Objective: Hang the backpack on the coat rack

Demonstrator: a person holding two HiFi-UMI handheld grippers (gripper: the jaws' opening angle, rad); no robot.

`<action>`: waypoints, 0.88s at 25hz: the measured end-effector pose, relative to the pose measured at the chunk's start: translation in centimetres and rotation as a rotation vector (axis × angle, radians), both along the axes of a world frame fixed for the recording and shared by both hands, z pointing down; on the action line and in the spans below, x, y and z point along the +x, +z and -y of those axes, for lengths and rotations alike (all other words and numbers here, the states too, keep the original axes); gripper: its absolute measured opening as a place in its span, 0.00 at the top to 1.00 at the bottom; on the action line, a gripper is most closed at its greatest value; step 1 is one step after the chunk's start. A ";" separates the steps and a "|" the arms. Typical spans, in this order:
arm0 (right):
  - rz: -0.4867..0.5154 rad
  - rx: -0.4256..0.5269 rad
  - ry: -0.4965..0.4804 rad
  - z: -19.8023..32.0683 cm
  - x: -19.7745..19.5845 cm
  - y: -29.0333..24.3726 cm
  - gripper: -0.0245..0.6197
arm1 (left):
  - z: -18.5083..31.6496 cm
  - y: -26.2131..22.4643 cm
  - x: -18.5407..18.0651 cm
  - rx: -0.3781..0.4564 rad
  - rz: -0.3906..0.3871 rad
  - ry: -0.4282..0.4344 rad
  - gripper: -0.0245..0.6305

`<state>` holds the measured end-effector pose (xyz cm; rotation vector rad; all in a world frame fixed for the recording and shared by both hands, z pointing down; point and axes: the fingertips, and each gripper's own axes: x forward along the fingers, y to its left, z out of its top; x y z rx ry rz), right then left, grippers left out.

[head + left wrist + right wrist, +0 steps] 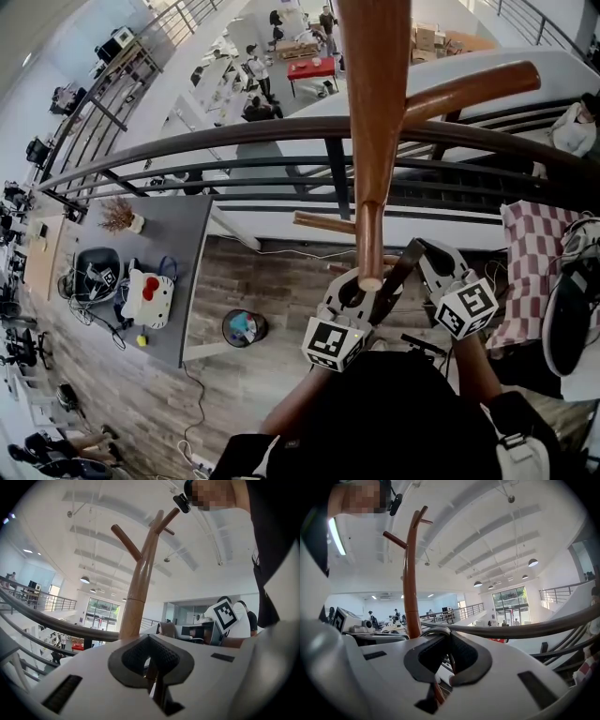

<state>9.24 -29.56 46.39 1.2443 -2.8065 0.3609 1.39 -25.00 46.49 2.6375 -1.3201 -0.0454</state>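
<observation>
The wooden coat rack (373, 112) rises straight up in front of me, one peg (469, 89) reaching right. Both grippers point upward beside its pole. A dark backpack strap (398, 270) runs between my left gripper (352, 292) and my right gripper (428, 259). The black bulk (394, 412) below them hides the arms; I cannot tell backpack from clothing there. In the left gripper view the jaws (151, 654) are closed on a thin strip, the rack (140, 573) above. In the right gripper view a black loop (436, 631) crosses the closed jaws (443, 653), the rack (411, 573) to the left.
A dark metal railing (281, 136) curves behind the rack, with a lower floor beyond it. A grey table (169, 234) with a white bag (150, 298) is at left, a round bin (244, 328) beside it. A checkered cloth (534, 262) lies at right.
</observation>
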 end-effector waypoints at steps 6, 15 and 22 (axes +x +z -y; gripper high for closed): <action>0.029 -0.013 -0.043 -0.1 -0.3 1.0 0.92 | -0.4 0.0 -0.5 -0.002 -0.001 -0.016 0.95; 0.036 -0.045 -0.092 -1.1 -1.1 2.6 0.92 | -1.1 -0.2 -0.8 -0.002 -0.004 -0.025 0.95; 0.050 -0.053 -0.108 -2.0 -1.7 3.3 0.92 | -1.5 0.0 -1.0 -0.003 -0.008 -0.028 0.95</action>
